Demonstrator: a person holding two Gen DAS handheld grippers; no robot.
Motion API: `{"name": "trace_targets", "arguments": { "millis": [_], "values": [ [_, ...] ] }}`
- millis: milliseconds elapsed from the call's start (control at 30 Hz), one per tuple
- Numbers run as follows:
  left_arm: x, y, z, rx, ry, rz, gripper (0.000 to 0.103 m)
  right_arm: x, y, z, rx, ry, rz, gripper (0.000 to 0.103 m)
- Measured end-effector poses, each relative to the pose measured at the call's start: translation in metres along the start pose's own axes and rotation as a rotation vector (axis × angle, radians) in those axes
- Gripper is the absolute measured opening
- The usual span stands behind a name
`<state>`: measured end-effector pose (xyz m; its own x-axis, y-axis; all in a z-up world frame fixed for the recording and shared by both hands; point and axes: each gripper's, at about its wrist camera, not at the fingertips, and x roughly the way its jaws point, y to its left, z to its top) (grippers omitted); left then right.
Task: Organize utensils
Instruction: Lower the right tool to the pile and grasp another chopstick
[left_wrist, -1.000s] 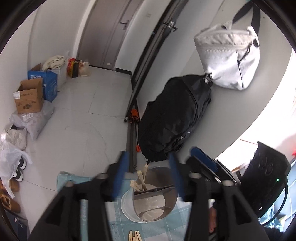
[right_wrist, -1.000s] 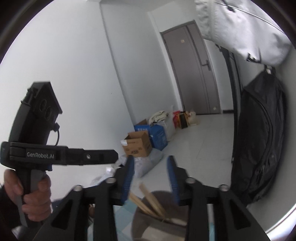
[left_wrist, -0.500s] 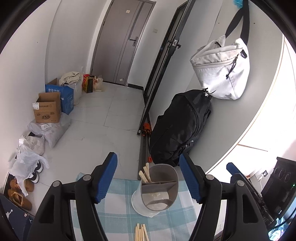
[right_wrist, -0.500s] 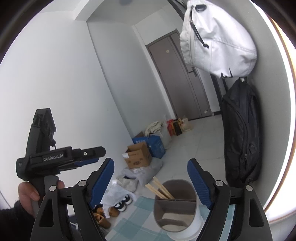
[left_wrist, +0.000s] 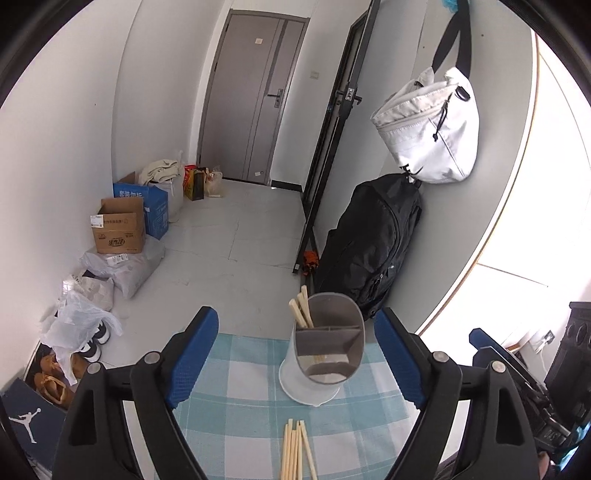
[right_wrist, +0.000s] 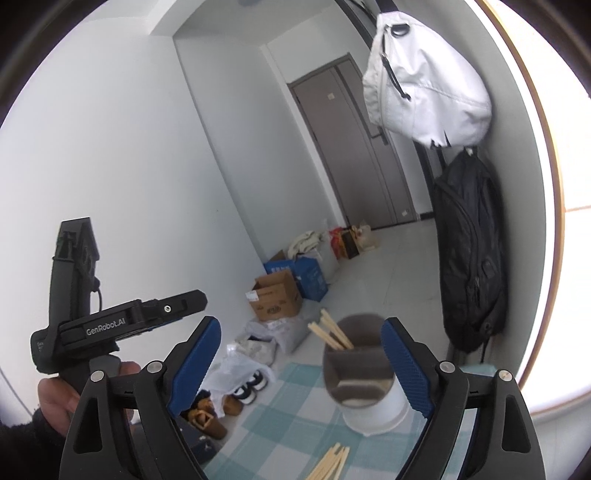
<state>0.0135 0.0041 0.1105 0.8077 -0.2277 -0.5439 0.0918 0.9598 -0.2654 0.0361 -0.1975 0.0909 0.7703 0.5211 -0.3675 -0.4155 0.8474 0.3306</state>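
The work surface is a table covered with a light blue and white checked tablecloth (left_wrist: 236, 402), set in a white-walled entry area with a pale tiled floor and a grey door (left_wrist: 255, 99) at the far end. On the cloth stands a utensil holder (left_wrist: 319, 350), a white tapered cup with a grey insert divided into compartments; it is upright, toward the far edge of the table. Several wooden chopsticks (left_wrist: 302, 308) stand in its far-left compartment, leaning left, their ends above the rim. A second bundle of loose chopsticks (left_wrist: 295, 448) lies flat on the cloth on the near side of the holder, apart from it, running out of the bottom of the left wrist view. The left gripper (left_wrist: 295, 354) is spread wide with nothing between its blue pads, the holder showing in the gap. The right gripper (right_wrist: 301, 363) is likewise wide apart and holds nothing; the holder sits just inside its right finger in that view. Along the left wall are a brown cardboard box (left_wrist: 117, 230), a blue box (left_wrist: 146, 205), plastic bags and shoes (left_wrist: 90, 345). On the right wall hang a white bag (left_wrist: 430, 136) and, below it, a black backpack (left_wrist: 369, 243).
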Motion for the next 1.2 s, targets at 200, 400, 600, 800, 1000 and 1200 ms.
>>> {"name": "trace_targets", "arguments": {
  "millis": [200,400,600,800,1000,1200],
  "values": [
    [0.008,0.006,-0.035,0.018,0.045,0.019,0.084,0.004,-0.003,-0.031,0.001,0.061,-0.025,0.095],
    [0.023,0.021,-0.061,-0.002,0.1,0.052,0.084,0.021,-0.007,-0.059,-0.004,0.172,-0.073,0.098],
    [0.045,0.045,-0.078,-0.041,0.156,0.084,0.084,0.054,-0.02,-0.085,0.02,0.347,-0.125,0.098],
    [0.062,0.064,-0.094,-0.065,0.211,0.091,0.084,0.097,-0.033,-0.114,0.049,0.526,-0.154,0.093],
    [0.073,0.077,-0.104,-0.085,0.282,0.066,0.084,0.151,-0.035,-0.144,-0.011,0.732,-0.208,0.06],
    [0.077,0.09,-0.105,-0.111,0.31,0.065,0.084,0.184,-0.03,-0.168,-0.141,0.876,-0.254,0.04]
  ]
}}
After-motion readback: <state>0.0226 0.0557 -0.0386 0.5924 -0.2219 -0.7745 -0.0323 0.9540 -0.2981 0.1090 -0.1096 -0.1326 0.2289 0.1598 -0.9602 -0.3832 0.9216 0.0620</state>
